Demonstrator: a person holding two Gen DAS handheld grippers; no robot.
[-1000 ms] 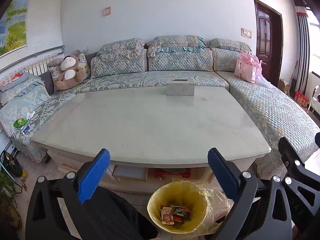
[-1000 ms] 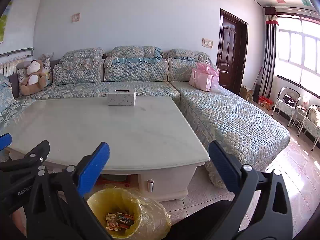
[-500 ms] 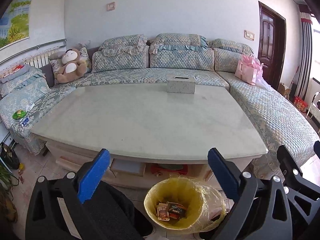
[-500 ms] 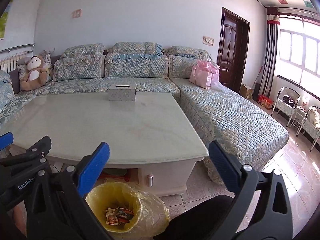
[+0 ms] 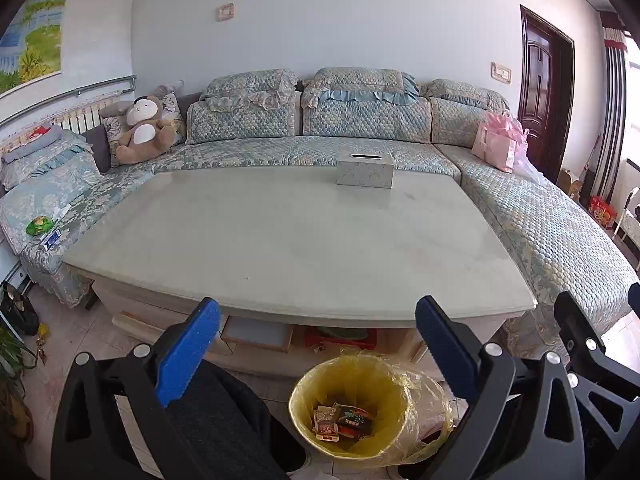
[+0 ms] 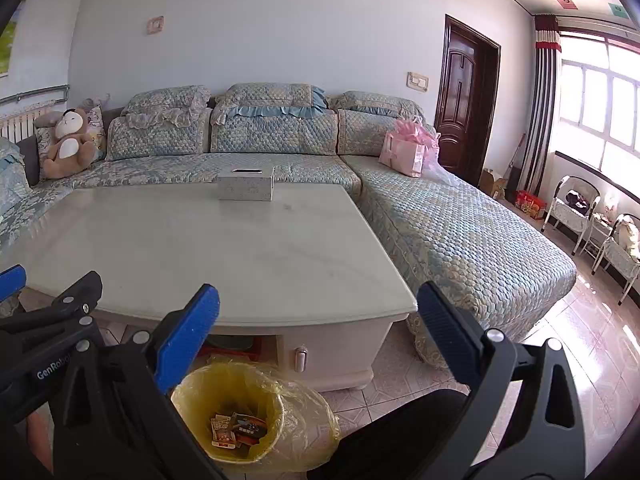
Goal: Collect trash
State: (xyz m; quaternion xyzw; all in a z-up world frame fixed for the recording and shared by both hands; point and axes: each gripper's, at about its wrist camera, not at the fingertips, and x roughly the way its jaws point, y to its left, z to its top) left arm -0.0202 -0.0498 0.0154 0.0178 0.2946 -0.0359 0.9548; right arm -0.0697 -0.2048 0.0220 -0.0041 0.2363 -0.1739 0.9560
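Both grippers are held up over the floor at the near edge of the table (image 5: 304,240), side by side, and neither is carrying anything. The left gripper (image 5: 318,344) has its blue fingers spread wide apart, empty air between them. The right gripper (image 6: 318,344) stands the same way, jaws wide and empty.

The bin (image 5: 352,408), lined with a yellow bag, sits on the tiles just below and ahead of the left gripper, between its two fingers as that camera sees it. From the right gripper the bin (image 6: 228,408) lies below and off to its left, under the left finger. A few flat wrappers (image 5: 344,422) lie in the bottom of the bin.

Ahead of both grippers the table top stretches away, with a tissue box (image 5: 365,174) at its far edge. Beyond that runs the sofa (image 5: 304,128). Far to the left of the left gripper, on the sofa seat, lies a small green item (image 5: 39,225) with a blue-and-white packet (image 5: 51,238) just beside it. A plush bear (image 5: 142,130) sits in the far left corner, a pink bag (image 5: 498,148) far off to the right.
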